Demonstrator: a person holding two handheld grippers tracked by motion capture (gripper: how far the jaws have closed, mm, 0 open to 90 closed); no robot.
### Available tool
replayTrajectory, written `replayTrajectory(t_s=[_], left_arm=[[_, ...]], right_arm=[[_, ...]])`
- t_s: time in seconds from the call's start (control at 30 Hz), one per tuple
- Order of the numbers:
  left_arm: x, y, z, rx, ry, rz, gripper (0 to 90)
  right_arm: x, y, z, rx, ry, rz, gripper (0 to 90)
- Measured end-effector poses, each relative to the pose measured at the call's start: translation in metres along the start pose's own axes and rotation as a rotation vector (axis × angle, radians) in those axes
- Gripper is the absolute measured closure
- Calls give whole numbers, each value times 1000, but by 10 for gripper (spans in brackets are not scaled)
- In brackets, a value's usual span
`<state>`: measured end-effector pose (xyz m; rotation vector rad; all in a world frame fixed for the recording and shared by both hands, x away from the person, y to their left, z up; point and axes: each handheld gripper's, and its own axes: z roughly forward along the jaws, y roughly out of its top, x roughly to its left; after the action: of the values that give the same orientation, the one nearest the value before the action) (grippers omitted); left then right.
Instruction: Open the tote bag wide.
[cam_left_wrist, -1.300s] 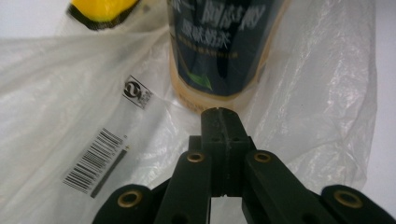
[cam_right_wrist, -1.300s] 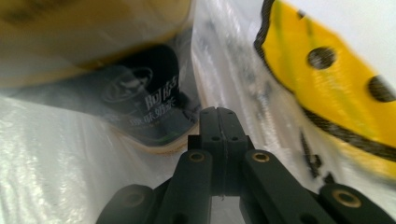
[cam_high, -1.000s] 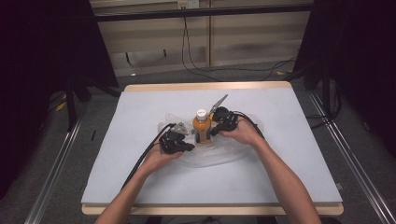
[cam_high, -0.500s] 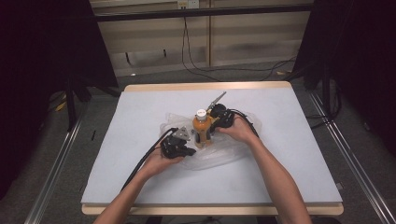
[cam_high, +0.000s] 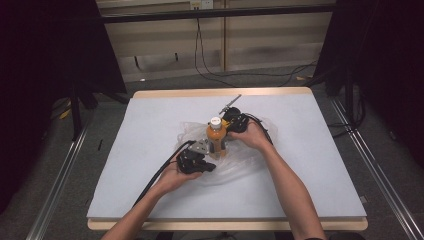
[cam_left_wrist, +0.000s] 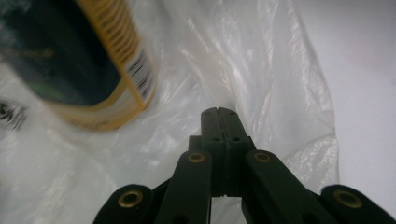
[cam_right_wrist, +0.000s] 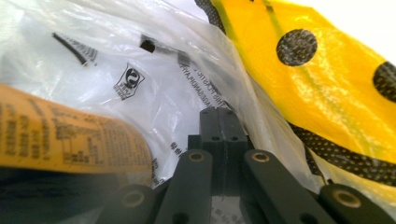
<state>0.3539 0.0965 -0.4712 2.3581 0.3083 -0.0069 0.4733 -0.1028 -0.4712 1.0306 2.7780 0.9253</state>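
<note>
Mid-table, an orange bottle (cam_high: 216, 137) stands upright inside a clear plastic bag (cam_high: 250, 160), a gripper at each side.

From above, the bottle's long axis runs vertical, its white cap (cam_high: 215, 121) pointing up; the left gripper (cam_high: 196, 161) sits just beside its base on the near side, and the right gripper (cam_high: 235, 124) sits by its neck on the far side, both on the crumpled bag on the white table (cam_high: 320, 165). Along the left gripper (cam_left_wrist: 218, 111), the jaws are pressed together on bag film, the bottle's dark, yellow-edged label (cam_left_wrist: 74, 60) leaning at upper left. Along the right gripper (cam_right_wrist: 218, 110), the jaws are likewise closed on printed film, the orange label (cam_right_wrist: 65, 140) at left and yellow plastic with black dots (cam_right_wrist: 317, 79) at right.
</note>
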Motion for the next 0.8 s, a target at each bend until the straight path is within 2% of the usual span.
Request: replayTrajectory(t_s=[0.07, 0.13, 0.2, 0.27, 0.3, 0.33, 0.37, 0.47, 0.5, 0.63, 0.67, 0.7, 0.73, 0.77, 0.8], left_arm=[[-3, 2, 1, -9, -4, 7, 900], [-5, 4, 3, 21, -32, 28, 900], [-6, 2, 6, 41, -35, 41, 900], [-9, -1, 6, 22, -31, 34, 900], [-9, -2, 5, 29, -33, 51, 900], [-9, -2, 5, 29, -33, 51, 900], [-11, -2, 3, 45, -19, 71, 900], [-8, -7, -4, 64, -24, 75, 900], [-7, -10, -6, 57, -2, 63, 900], [4, -21, -18, 62, 10, 28, 900], [5, -24, -19, 45, 15, 22, 900], [6, -24, -23, 73, 20, 31, 900], [7, -26, -23, 53, 21, 24, 900], [8, -27, -24, 59, 5, 22, 900], [8, -28, -24, 57, 8, 27, 900]], right_arm=[[-1, 2, 1, 1, -1, 1, 900], [-1, 3, 2, 0, -7, 6, 900], [-2, 4, 2, -2, -19, 3, 900], [-2, 5, 3, -3, -21, 5, 900], [-2, 5, 3, -4, -26, 9, 900], [-2, 5, 3, -4, -26, 9, 900], [-2, 7, 4, -3, -40, 4, 900], [-3, 11, 6, -5, -57, 12, 900], [-4, 12, 6, -4, -61, 9, 900], [-8, 15, 8, -10, -67, 32, 900], [-10, 15, 8, -13, -66, 34, 900], [-11, 15, 9, -17, -70, 37, 900], [-12, 16, 9, -20, -69, 49, 900], [-13, 16, 10, -24, -67, 57, 900], [-13, 17, 10, -26, -70, 62, 900]])
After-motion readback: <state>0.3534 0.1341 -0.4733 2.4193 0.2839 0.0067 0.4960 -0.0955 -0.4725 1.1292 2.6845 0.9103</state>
